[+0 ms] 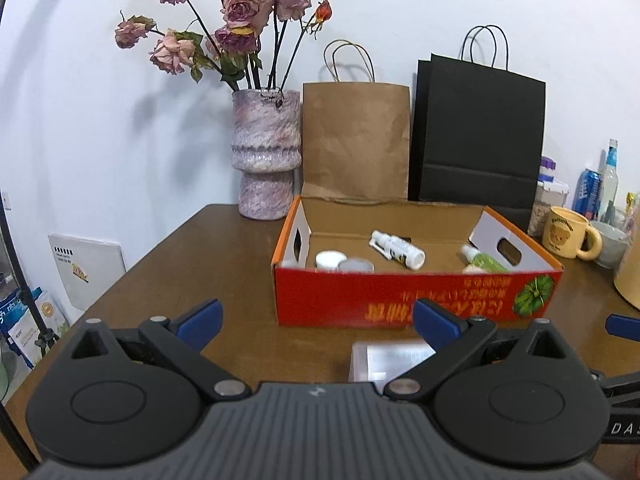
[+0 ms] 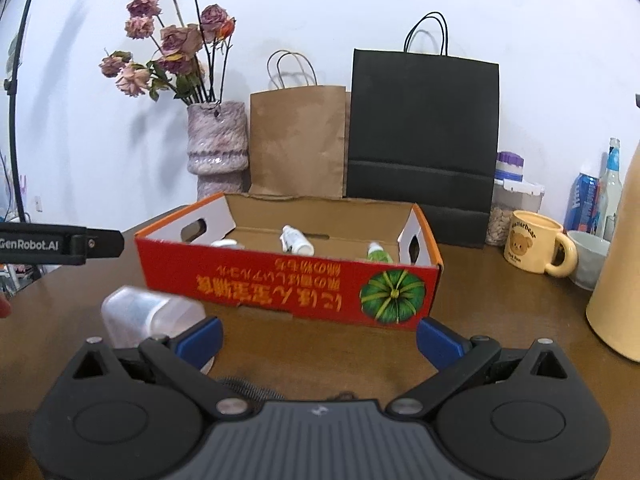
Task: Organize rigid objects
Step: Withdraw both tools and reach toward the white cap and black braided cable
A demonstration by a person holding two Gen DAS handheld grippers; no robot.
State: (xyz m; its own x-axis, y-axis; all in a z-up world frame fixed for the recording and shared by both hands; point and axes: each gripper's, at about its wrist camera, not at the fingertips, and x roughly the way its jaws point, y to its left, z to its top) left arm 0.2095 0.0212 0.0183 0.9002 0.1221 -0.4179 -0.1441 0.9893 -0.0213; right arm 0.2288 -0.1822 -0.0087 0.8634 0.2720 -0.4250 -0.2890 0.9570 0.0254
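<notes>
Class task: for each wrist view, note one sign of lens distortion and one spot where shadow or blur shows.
Left wrist view: dark rounded corners, and the table edge bows; the dried roses cast soft shadows on the wall. Right wrist view: the same corner vignetting; the clear plastic container by the right claw looks blurred.

From my left gripper (image 1: pixel 318 322) I saw both fingers (image 1: pixel 200 322) spread wide over the tabletop (image 1: pixel 160 280). At twelve o'clock sat the red box (image 1: pixel 400 300), holding a white spray bottle (image 1: pixel 396 249). A clear container (image 1: pixel 384 360) lay just below at one o'clock.
</notes>
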